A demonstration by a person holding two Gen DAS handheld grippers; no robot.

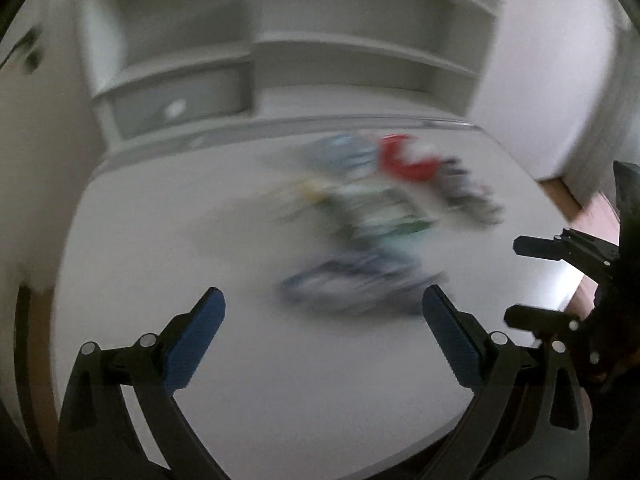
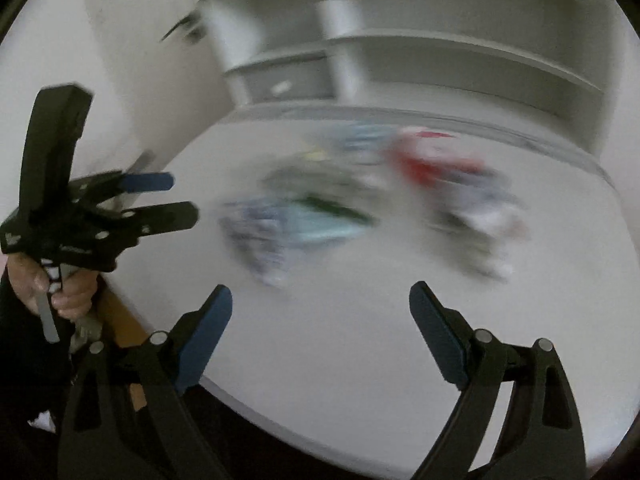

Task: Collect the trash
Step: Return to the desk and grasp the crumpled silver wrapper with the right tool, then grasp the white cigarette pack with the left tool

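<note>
Room: a pale wall with a white built-in shelf unit [image 1: 280, 52] behind the far edge of the table; its compartments look bare, though blur hides detail.
Table: a large white smooth-topped table [image 1: 280, 380] with rounded corners carries everything; the near half of its top is bare in both views.
Trash: a loose heap of crumpled wrappers and packets [image 1: 376, 216] lies toward the middle and far-right part of the table, well short of the far edge. A red and white packet [image 1: 404, 160] sits at the far side of the heap, a pale blue-green flat wrapper [image 2: 320, 228] near its middle, and a dark blue and white printed wrapper [image 1: 352, 276] at the side nearest the tongs.
Left tongs [image 1: 324, 340]: jaws wide apart, blue pads bare, nothing between them, hanging above the near part of the table short of the heap.
Right tongs [image 2: 320, 336]: jaws wide too, nothing held, aimed down at the table on the near side of the heap; the left wrist view catches them at its right edge.
Progress: by my judgement collecting has not begun; every piece lies on the table, none is gripped, and no bin or bag shows.
Remaining: all of the heap is left to pick up and carry off.
Writing: none readable; motion blur smears every label and print.
</note>
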